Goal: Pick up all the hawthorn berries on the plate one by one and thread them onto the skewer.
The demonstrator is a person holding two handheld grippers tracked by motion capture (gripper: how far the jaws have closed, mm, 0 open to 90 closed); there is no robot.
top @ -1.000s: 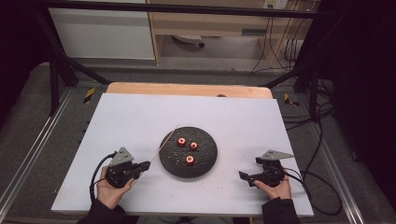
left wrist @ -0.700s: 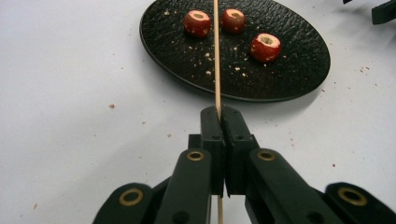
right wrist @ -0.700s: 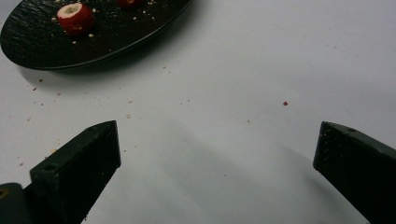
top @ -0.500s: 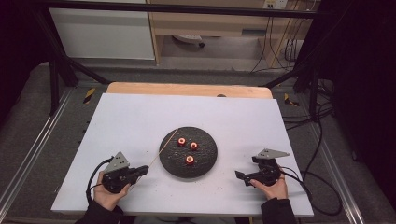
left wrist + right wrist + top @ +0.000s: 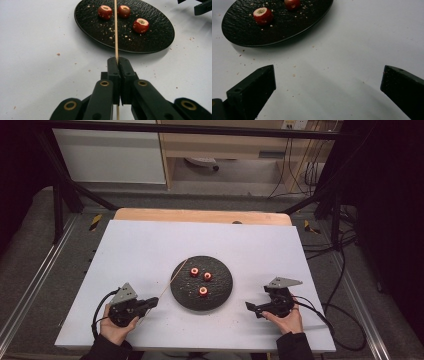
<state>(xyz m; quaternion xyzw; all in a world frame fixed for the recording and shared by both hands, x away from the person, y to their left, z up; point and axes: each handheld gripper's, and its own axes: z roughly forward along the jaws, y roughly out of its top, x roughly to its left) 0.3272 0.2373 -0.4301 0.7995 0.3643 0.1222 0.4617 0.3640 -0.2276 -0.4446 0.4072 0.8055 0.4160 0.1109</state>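
A black round plate (image 5: 220, 292) sits mid-table and carries three red cored fruit pieces (image 5: 194, 271) (image 5: 207, 276) (image 5: 203, 291). My left gripper (image 5: 155, 301) rests on the table left of the plate, shut on a thin wooden skewer (image 5: 172, 279). In the left gripper view the skewer (image 5: 116, 30) runs from the closed jaws (image 5: 117, 61) out over the plate (image 5: 155, 37), passing between two of the fruit pieces (image 5: 105, 12) (image 5: 124, 11). Right of the plate, my right gripper (image 5: 250, 309) stands open with nothing in it; in its own view (image 5: 328, 77) only bare table lies between the jaws.
The white table top (image 5: 150, 245) has crumbs scattered around the plate. A wooden strip (image 5: 200, 215) runs along the far edge. Cables (image 5: 345, 320) trail off the right side. The table's front edge lies just behind both hands.
The left gripper has shifted slightly back toward the front edge, the skewer now lying across the plate's left rim. The right gripper has edged a little left toward the plate.
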